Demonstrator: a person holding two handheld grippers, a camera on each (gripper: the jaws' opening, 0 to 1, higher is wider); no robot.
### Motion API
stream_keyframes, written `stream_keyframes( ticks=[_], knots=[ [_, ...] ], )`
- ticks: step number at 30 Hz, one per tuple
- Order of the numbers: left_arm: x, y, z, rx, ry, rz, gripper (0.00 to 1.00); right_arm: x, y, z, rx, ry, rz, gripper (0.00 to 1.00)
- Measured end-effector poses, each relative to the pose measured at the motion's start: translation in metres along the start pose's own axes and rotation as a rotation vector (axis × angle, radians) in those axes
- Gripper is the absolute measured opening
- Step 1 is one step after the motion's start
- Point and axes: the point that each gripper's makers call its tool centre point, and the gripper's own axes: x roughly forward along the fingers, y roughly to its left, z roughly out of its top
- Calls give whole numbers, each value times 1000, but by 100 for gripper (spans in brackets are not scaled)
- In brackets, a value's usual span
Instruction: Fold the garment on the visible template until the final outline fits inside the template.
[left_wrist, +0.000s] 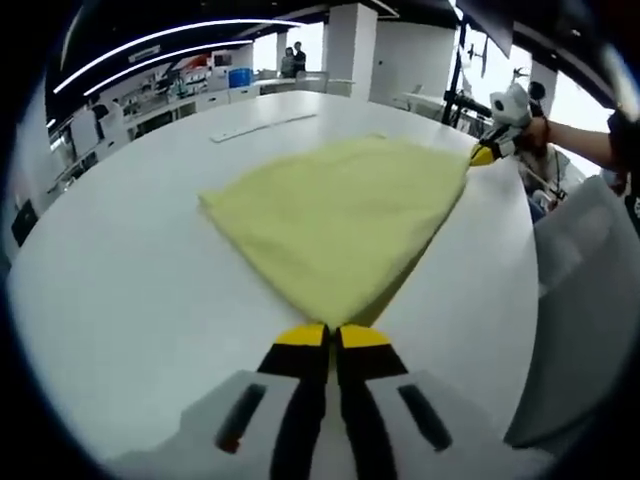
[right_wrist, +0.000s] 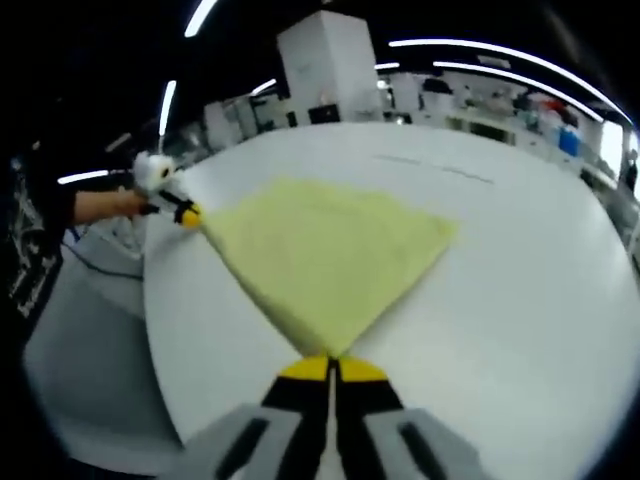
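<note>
A pale yellow garment (left_wrist: 335, 215) lies spread on the round white table (left_wrist: 130, 290). In the left gripper view, my left gripper (left_wrist: 333, 335) is shut on the garment's near corner, the yellow-tipped jaws pressed together. My right gripper (left_wrist: 486, 153) holds the far right corner, with a person's hand (left_wrist: 545, 130) behind it. The right gripper view shows the same garment (right_wrist: 325, 250) from the other end. There my right gripper (right_wrist: 333, 365) is shut on its near corner, and my left gripper (right_wrist: 186, 213) pinches the far left corner. The garment's edge runs straight between the two grippers.
A thin pale strip (left_wrist: 262, 128) lies on the table beyond the garment, and shows as a faint line (right_wrist: 435, 168) in the right gripper view. The table edge (left_wrist: 535, 300) drops off close by on the right. Desks and a white pillar (right_wrist: 330, 65) stand far behind.
</note>
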Motion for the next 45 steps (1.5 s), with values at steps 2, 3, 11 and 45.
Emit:
stream_keyframes(
  ticks=[2,3,11,45],
  knots=[
    [0,0,-1,4,2,2,0,0,2,-2,-4,8,-3,0],
    [0,-1,-2,6,2,3,0,-1,1,-3,-2,8,-5,0],
    [-1,-2,-6,-21,-4,30,1,-2,-3,-2,24,-1,-37,0],
    [-80,-53,39,-188,-169,123,99,-59,76,64,36,-88,-191,99]
  ],
)
